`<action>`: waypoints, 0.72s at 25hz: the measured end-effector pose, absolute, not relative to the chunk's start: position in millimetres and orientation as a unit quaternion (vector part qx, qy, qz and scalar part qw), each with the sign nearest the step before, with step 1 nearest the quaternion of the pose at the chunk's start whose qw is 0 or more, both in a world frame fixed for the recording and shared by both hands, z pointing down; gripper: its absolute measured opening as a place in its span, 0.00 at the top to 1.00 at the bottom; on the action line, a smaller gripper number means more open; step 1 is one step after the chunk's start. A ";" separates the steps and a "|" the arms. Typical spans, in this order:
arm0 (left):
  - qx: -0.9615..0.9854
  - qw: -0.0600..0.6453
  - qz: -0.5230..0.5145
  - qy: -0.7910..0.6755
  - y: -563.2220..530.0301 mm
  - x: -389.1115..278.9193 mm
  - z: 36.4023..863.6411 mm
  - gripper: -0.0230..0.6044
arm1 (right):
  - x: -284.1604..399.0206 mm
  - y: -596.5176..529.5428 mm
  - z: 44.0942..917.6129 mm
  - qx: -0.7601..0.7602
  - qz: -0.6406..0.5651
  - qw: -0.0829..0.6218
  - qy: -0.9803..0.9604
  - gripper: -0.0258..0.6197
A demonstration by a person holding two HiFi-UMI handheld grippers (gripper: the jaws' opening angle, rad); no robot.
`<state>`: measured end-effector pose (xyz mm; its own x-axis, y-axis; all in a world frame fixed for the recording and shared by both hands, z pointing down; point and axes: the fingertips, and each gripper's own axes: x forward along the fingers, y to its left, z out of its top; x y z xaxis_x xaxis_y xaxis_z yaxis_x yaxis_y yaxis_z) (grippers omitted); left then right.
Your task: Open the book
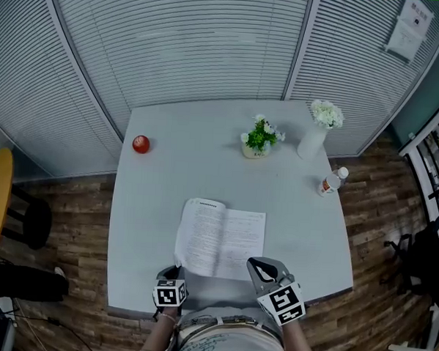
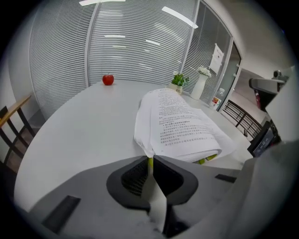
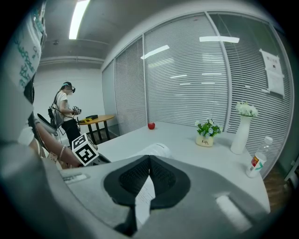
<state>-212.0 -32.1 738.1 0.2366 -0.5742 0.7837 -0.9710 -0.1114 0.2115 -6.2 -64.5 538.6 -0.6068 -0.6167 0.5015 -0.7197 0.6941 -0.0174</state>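
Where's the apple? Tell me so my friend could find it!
Start at the big pale table in front of the window blinds. Look to its far left corner, where the apple sits alone. It is the only small, round, red thing; the potted plant, white vase and bottle all stand on the right.

One each: book, apple, vase (white flowers), bottle, potted plant
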 end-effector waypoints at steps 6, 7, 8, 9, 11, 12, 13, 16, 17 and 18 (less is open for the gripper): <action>0.707 0.346 0.293 -0.543 -33.0 -209.8 739.3 0.90 | -8.0 -64.7 539.9 0.369 0.107 0.243 -0.891 0.96; 0.707 0.346 0.293 -0.542 -33.0 -209.8 739.0 0.90 | -8.4 -65.8 539.4 0.369 0.102 0.239 -0.892 0.96; 0.707 0.346 0.293 -0.542 -32.9 -209.6 738.7 0.90 | -8.9 -65.8 539.0 0.368 0.099 0.238 -0.893 0.96; 0.707 0.346 0.292 -0.543 -32.7 -209.5 738.7 0.90 | -9.6 -64.7 539.3 0.366 0.101 0.239 -0.894 0.96; 0.706 0.345 0.290 -0.546 -32.7 -209.3 739.5 0.90 | -10.2 -62.0 540.5 0.361 0.110 0.245 -0.893 0.96; 0.705 0.344 0.288 -0.549 -32.9 -209.2 739.8 0.90 | -9.9 -60.7 540.8 0.358 0.115 0.252 -0.892 0.96; 0.705 0.341 0.287 -0.552 -33.0 -209.2 739.6 0.90 | -9.5 -59.4 541.1 0.355 0.119 0.260 -0.890 0.96; 0.706 0.329 0.282 -0.560 -32.3 -209.9 738.6 0.90 | -9.0 -60.2 543.8 0.357 0.115 0.258 -0.891 0.96; 0.708 0.331 0.277 -0.559 -32.2 -210.2 738.8 0.90 | -9.7 -61.7 544.0 0.359 0.113 0.251 -0.892 0.96; 0.709 0.337 0.272 -0.556 -32.2 -210.3 739.2 0.90 | -10.0 -63.0 543.8 0.362 0.112 0.245 -0.892 0.96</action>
<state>-210.3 -32.2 739.2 0.2341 -0.6049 0.7611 -0.9722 -0.1547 0.1760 -10.0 -63.0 543.8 -0.6172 -0.5911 0.5193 -0.7014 0.7124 -0.0228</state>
